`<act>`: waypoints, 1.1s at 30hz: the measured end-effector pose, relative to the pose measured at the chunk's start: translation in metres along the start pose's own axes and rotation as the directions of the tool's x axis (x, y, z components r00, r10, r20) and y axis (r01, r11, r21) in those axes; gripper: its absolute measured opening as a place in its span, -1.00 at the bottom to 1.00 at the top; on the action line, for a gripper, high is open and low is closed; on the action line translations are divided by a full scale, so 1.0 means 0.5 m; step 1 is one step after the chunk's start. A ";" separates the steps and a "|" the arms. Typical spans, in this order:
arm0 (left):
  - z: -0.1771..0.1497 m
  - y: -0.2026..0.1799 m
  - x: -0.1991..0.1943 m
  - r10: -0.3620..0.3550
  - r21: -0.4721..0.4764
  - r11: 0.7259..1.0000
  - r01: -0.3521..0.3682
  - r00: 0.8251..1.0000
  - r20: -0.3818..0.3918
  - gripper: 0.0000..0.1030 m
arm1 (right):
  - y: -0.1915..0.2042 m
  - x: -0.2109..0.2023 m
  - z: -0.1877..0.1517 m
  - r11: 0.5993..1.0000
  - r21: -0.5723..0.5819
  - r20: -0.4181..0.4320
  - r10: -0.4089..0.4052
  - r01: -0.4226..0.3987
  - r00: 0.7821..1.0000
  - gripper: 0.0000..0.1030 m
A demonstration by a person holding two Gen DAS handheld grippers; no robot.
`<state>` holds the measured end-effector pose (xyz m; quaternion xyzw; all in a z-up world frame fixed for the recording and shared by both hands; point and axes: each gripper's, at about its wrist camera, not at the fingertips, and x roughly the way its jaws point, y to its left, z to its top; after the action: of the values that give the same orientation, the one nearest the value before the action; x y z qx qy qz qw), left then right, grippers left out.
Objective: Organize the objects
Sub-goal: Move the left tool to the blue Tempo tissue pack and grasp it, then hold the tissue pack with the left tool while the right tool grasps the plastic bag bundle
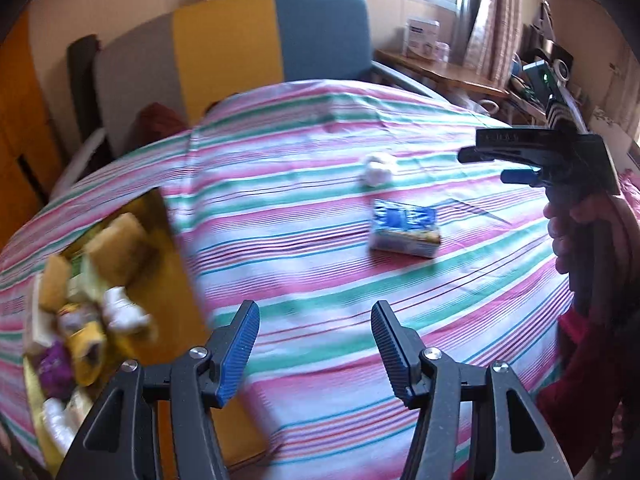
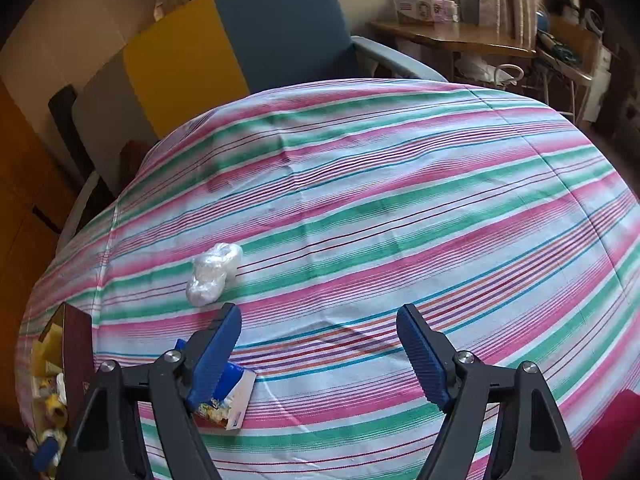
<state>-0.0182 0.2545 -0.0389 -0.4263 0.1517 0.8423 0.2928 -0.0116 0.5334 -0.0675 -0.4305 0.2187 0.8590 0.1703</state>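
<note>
Both claws gape wide and empty, left claw (image 1: 316, 344) beside the gold box (image 1: 168, 280) of sorted items, right claw (image 2: 320, 354) over the striped-cloth worktop (image 2: 400, 220); likely next: grab the blue-white tissue packet (image 1: 404, 232) or crumpled clear plastic bag (image 2: 212, 274) between them, then box it.

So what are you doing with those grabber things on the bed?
Tidying up. A person holds a left gripper and a right gripper; both are open and empty. A blue packet and a white plastic bundle lie loose on the striped sheet. A gold box at the left holds other small things.
</note>
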 end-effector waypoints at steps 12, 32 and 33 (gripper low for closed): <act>0.086 -0.120 0.152 -0.067 0.041 0.997 0.069 0.996 -0.067 0.84 | -0.043 0.005 0.012 0.991 0.128 -0.020 0.034 -0.032 0.999 0.66; -0.037 -0.113 0.128 -0.022 0.117 0.993 0.020 1.000 0.020 0.43 | -0.041 0.016 0.012 0.990 0.130 -0.041 0.056 -0.050 0.998 0.67; -0.057 -0.112 0.115 -0.018 0.127 0.992 0.012 0.999 0.048 0.43 | -0.038 0.018 0.011 0.991 0.123 -0.047 0.053 -0.047 0.997 0.67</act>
<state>0.0077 0.3048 -0.1023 -0.3871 0.1945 0.8391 0.3291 -0.0114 0.5533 -0.0764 -0.4352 0.2857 0.8369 0.1690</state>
